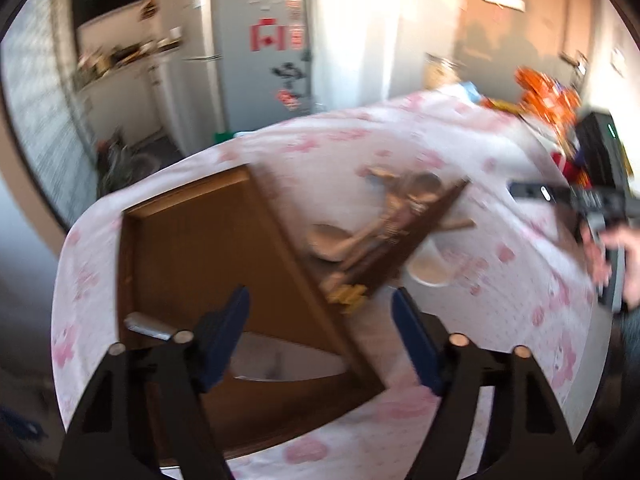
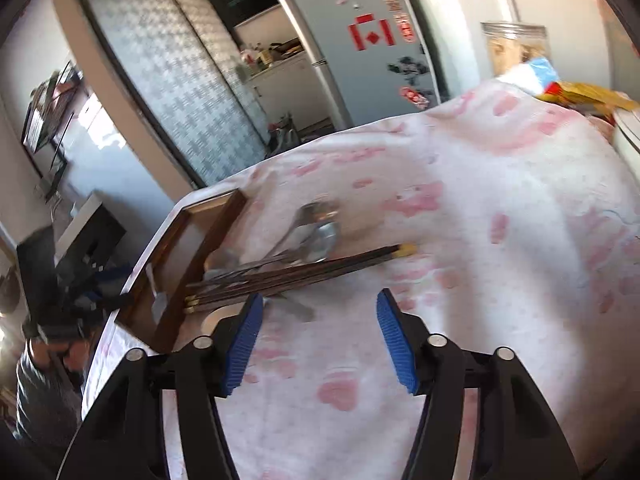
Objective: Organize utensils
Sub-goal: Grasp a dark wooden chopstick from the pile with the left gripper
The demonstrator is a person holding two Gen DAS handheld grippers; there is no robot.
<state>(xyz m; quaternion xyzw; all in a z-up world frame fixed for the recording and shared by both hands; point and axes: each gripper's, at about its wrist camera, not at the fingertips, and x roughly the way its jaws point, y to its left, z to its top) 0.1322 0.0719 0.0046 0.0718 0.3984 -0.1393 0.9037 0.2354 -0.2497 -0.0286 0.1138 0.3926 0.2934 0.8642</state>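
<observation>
Ahead of our right gripper [image 2: 319, 336], wide open and empty like the left gripper [image 1: 321, 334], chopsticks [image 2: 296, 274] overlap spoons [image 2: 316, 236]; grabbing one risks scattering others off the tray [image 2: 218, 224].

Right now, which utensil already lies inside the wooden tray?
The single metal spoon inside the wooden tray; the chopsticks and other spoons lie outside, on the tablecloth.

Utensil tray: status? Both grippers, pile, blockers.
Left gripper open, empty, over wooden tray. Right gripper open, empty, above tablecloth. Chopsticks and spoons piled beside tray, unsorted; one metal utensil in tray. No blockers seen.
</observation>
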